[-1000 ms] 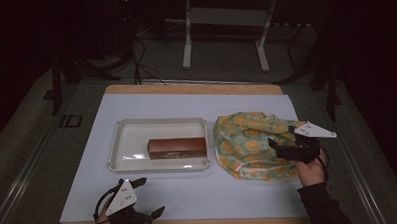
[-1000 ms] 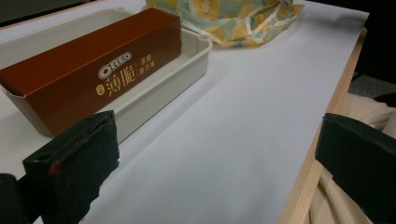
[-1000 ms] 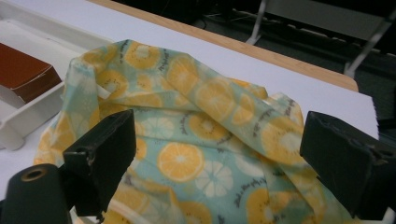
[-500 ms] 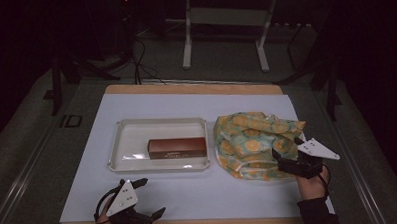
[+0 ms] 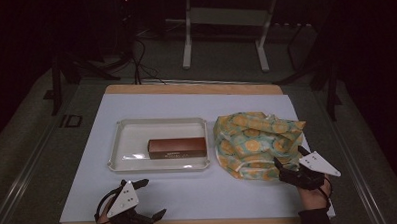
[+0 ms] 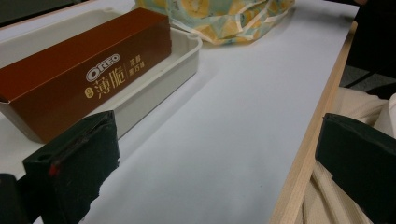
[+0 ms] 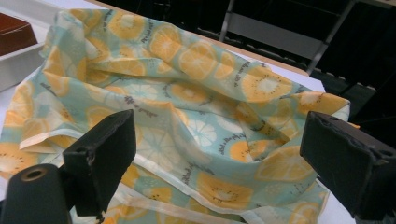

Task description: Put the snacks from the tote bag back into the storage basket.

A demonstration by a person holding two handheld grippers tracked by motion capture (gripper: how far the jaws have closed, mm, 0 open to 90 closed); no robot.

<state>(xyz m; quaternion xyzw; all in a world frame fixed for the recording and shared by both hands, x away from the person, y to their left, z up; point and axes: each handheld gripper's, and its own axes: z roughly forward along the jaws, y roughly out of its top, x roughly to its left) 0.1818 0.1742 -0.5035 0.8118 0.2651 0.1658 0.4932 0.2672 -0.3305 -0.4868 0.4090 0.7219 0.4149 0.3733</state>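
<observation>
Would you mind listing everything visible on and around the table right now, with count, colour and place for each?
tray: one, white, left of centre on the table.
Oreo box: one, brown, lying flat inside the tray toward its right side.
bag: one, teal with orange slice print, crumpled, just right of the tray.
table: one, white top with a wooden edge.
metal stand: one, grey, on the floor beyond the table's far edge.
cables: several, black, on the floor behind the table's far left.
left gripper: one, black with a grey plate, open, near the table's front edge, left.
right gripper: one, black with a grey plate, open, at the bag's near right edge.
</observation>
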